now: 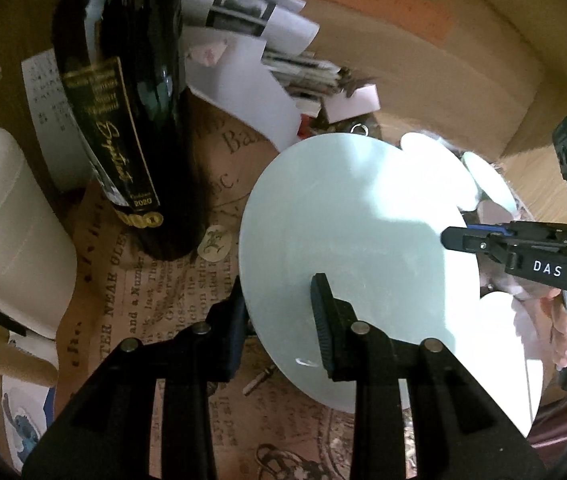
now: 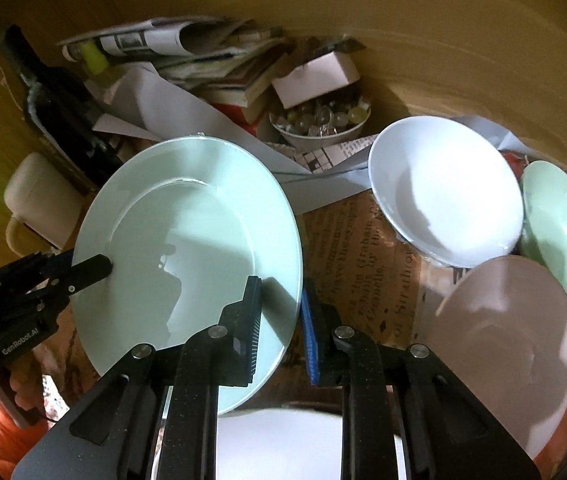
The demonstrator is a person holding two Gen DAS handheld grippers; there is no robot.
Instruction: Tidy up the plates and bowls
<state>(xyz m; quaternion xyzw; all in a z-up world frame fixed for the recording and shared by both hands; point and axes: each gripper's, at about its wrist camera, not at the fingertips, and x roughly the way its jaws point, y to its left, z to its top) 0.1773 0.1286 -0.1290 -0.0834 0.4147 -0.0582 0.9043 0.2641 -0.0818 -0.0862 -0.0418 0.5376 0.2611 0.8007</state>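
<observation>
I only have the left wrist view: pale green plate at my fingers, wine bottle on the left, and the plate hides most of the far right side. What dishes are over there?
Observer: A white bowl sits to the right of the pale green plate, apart from it.
Operator: Anything behind the plate?
Observer: A bowl of clear glass beads, below a small white box.
Operator: And nearer the right camera?
Observer: A greyish plate, in shadow, in front of the white bowl.
</observation>
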